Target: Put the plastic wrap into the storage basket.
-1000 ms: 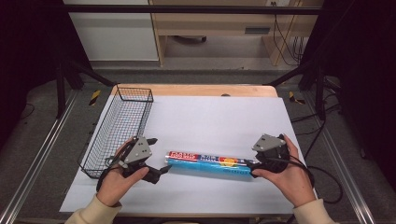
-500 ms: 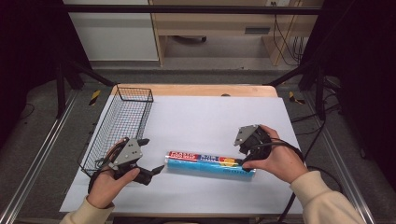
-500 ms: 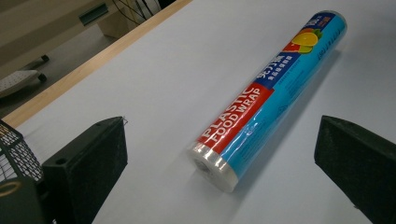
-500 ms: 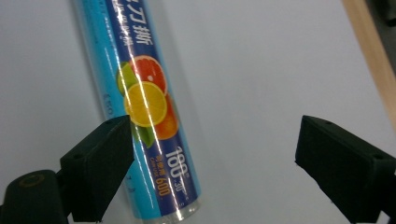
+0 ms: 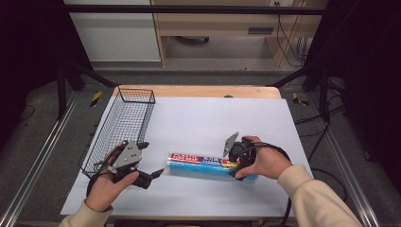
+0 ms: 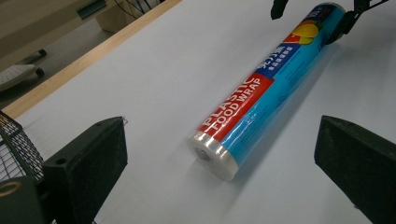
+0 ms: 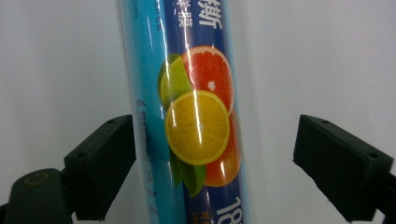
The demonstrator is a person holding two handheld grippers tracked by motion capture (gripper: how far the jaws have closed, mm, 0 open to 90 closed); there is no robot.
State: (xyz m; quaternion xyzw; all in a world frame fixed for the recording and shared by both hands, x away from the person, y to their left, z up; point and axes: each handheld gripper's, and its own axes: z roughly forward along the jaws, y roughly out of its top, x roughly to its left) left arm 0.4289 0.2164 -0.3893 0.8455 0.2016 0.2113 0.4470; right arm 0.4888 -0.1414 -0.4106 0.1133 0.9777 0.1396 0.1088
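A white-covered table (image 5: 208, 118) carries a wire basket (image 5: 124, 124) along its 9 o'clock edge and, near the front centre, 1 roll of plastic food wrap (image 5: 201, 163) lying flat, its long axis running from 9 o'clock to 3 o'clock across the high view. The right gripper (image 5: 235, 161) sits over the roll's 3 o'clock end, and in the right gripper view the roll (image 7: 196, 116) stands between the 2 black jaws: the left jaw is touching or just beside the film, while a clear strip of table shows before the right jaw, so the grip looks unfinished. Those jaws have just been closing, with the roll between them. The left gripper (image 5: 144, 163) hovers just off the roll's 9 o'clock end, jaws spread wide and holding nothing; in the left gripper view the roll's capped end (image 6: 212, 156) lies ahead between the jaws, its body running off toward 1 o'clock to the right gripper (image 6: 317, 14). The right hand is judged nearer, and a lift would turn on its jaws squeezing squarely across the roll's axis.
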